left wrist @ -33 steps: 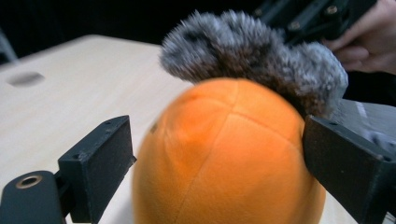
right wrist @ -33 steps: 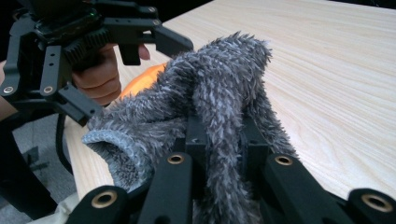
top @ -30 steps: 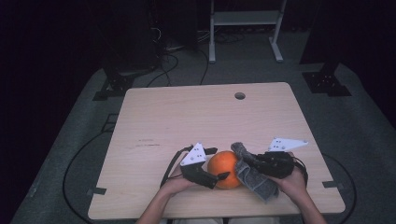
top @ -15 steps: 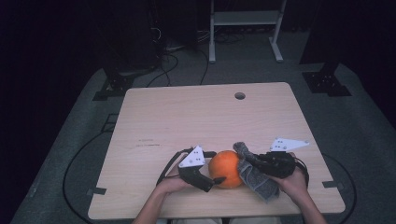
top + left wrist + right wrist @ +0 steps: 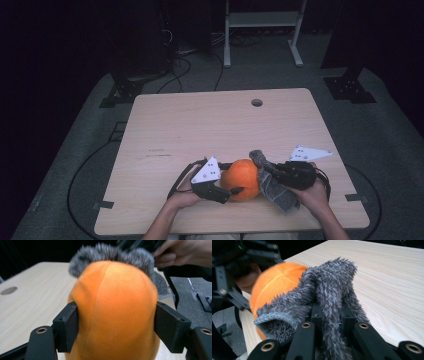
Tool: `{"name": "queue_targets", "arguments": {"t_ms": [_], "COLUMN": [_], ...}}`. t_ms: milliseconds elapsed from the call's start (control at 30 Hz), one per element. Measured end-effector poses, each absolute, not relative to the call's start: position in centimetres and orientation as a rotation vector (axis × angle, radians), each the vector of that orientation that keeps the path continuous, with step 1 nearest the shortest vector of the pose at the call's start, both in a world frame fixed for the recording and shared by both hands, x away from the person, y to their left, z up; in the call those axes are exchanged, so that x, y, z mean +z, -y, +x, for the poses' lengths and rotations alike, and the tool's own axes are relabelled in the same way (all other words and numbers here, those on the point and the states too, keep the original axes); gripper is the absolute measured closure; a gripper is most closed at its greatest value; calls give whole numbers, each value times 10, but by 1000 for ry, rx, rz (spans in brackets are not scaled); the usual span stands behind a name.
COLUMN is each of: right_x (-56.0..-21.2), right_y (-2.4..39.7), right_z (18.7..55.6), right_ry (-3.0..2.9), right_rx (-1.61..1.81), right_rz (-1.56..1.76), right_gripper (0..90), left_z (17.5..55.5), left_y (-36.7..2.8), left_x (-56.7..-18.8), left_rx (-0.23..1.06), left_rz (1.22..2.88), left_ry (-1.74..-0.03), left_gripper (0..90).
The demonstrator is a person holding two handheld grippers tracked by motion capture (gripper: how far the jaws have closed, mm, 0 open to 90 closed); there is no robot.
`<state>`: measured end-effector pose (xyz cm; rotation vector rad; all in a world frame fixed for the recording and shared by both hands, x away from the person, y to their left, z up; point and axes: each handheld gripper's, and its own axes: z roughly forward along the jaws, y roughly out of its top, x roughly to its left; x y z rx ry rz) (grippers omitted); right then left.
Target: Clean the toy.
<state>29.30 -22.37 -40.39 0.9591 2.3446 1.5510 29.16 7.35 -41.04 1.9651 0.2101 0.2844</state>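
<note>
An orange plush ball rests on the wooden table near its front edge. My left gripper comes at it from the left. Its jaws have just been closing, and in the left gripper view both pads press into the ball's sides. My right gripper is shut on a grey fuzzy cloth, which lies against the ball's right side. In the right gripper view the cloth bunches up between the jaws and drapes over the ball.
A round cable hole sits near the table's far edge. Beyond the table stand a white metal frame and dark stands on a grey floor, where cables lie. The far half of the tabletop is bare wood.
The left gripper's jaws have drawn in onto the ball's sides. The right gripper, the cloth and the ball have stayed where they were.
</note>
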Motion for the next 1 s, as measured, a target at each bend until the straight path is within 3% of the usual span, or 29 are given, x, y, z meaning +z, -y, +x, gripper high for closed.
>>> {"name": "queue_targets", "arguments": {"t_ms": [133, 500, 600, 733, 1000], "right_x": [-408, -380, -382, -386, -378], "right_y": [215, 197, 196, 202, 192], "right_z": [293, 275, 276, 280, 274], "right_ry": [-2363, -2396, -2425, -2468, -2431], "right_rx": [1496, 1544, 1535, 1568, 1478], "right_rz": [940, 741, 714, 717, 692], "right_gripper": [774, 777, 776, 775, 773], "left_z": [295, 290, 291, 298, 282], "left_y": [-74, -58, -60, -61, -47], "left_x": [-419, -426, -426, -430, -436], "left_rx": [302, 316, 287, 249, 295], "left_rz": [2047, 2031, 2027, 2011, 2058], "left_ry": [-243, -298, -262, -335, -217], "left_gripper": [284, 273, 204, 97, 219]}}
